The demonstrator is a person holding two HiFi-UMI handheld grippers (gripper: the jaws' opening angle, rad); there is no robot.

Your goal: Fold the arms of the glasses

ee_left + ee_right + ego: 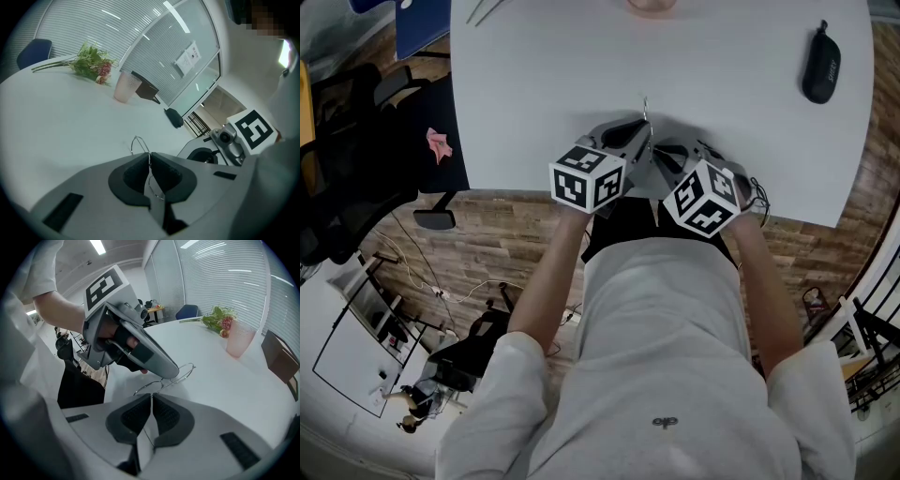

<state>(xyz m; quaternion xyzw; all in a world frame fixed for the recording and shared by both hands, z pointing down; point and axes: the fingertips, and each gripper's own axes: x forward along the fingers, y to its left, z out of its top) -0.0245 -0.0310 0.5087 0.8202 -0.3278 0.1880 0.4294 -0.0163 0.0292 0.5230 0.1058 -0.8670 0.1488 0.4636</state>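
Observation:
Thin wire-framed glasses (646, 117) hang just above the white table (534, 84) near its front edge, between my two grippers. In the left gripper view, my left gripper (150, 157) is shut on the frame, and one round lens rim (139, 143) pokes out past its pads. In the right gripper view, my right gripper (152, 397) is shut on a thin temple arm that runs down between its pads. The lens rims (183, 373) lie beyond, under the left gripper's body (140, 352). In the head view the left gripper (630, 133) and the right gripper (667, 152) nearly touch.
A black glasses case (820, 64) lies at the table's far right. A pink cup (125, 86), a bunch of flowers (91, 63) and a dark box (147, 89) stand at the far side. The table's front edge runs just behind my hands.

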